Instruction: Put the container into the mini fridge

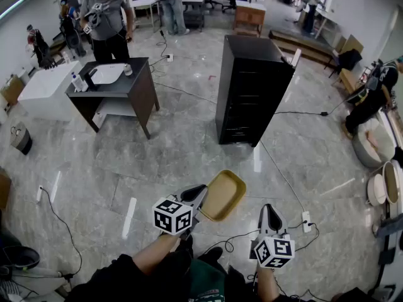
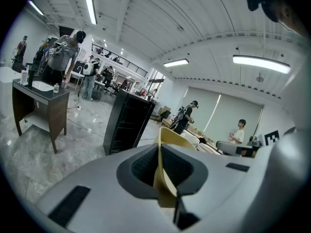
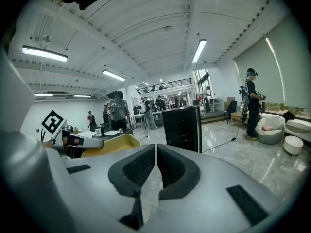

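A glossy grey marble floor spreads ahead of both pairs of jaws, crossed by black cables and short white tape marks. Ahead and to the left of the left gripper jaws stands a dark wooden table with a white basin set in its top, and a white counter lies further left. Well to the right of the right gripper jaws sit round pale tubs. Overhead, a white ribbed ceiling carries long strip lights.
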`<state>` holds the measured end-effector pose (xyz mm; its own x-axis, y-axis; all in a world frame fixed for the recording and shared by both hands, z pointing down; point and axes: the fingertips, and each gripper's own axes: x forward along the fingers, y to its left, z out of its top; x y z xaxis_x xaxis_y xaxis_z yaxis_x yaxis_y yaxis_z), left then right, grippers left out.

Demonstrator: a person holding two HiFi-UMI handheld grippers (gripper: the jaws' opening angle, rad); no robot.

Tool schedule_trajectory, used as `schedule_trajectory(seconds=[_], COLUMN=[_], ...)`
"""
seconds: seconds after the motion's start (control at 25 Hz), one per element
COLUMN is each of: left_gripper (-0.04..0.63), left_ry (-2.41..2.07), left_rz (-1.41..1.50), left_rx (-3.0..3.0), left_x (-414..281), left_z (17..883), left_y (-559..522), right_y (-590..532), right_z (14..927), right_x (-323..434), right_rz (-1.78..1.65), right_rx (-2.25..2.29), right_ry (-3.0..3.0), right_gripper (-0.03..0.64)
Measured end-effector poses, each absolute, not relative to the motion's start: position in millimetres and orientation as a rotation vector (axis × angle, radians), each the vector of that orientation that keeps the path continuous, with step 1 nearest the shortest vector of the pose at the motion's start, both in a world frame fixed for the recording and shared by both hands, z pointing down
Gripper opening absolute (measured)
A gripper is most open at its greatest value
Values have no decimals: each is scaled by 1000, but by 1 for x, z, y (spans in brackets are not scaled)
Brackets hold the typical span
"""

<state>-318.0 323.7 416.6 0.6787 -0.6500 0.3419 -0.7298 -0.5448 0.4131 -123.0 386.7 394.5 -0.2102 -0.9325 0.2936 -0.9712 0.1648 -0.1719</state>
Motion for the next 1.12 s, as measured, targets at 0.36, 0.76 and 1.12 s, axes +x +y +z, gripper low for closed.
schedule_trajectory(seconds=[0.36,0.76,1.12], left_gripper=[26,26,26], left_ry=[-1055,-1023,-1023], left_rz=[212,230,225], left_rx=[2363,2383,2382], left_x=[-326,-313,-287], left_z=[419,423,420], left_y=[313,300,296], right_y=[384,381,383], right_z=[396,403,403], right_x=[-134,-124,-109], right_rz=[482,476,466], right_rx=[1908,1937,1887], right_ry=[-2307,-2257,-2293], right_gripper=[40,40,40])
